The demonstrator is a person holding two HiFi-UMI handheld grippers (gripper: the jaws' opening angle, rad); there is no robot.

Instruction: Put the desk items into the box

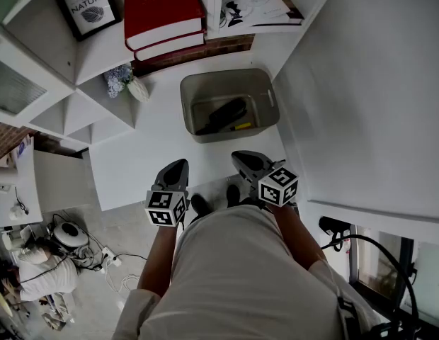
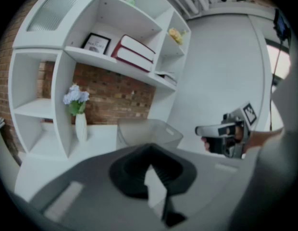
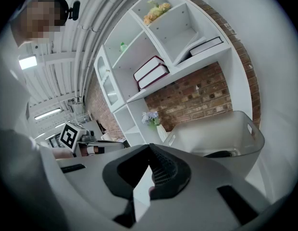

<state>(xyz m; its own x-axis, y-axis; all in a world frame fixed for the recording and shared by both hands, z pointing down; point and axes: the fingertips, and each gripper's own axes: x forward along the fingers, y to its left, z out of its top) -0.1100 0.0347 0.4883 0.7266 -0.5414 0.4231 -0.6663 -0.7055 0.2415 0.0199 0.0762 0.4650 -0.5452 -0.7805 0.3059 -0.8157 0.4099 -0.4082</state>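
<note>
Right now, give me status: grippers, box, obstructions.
Left gripper and right gripper shut, empty, at near desk edge. Grey box holds black item, yellow pen. Flower vase stands left of box; path clear.

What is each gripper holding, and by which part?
Nothing is held. The left gripper and the right gripper both have their jaws together with nothing between them, short of the box.

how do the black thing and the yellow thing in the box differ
The black item is far larger and bulkier, while the yellow item is a short, thin stick. The black item lies diagonally across the floor of the box, whereas the yellow item lies almost level in the head view, by the black item's lower right side. Both rest on the bottom of the grey box.
</note>
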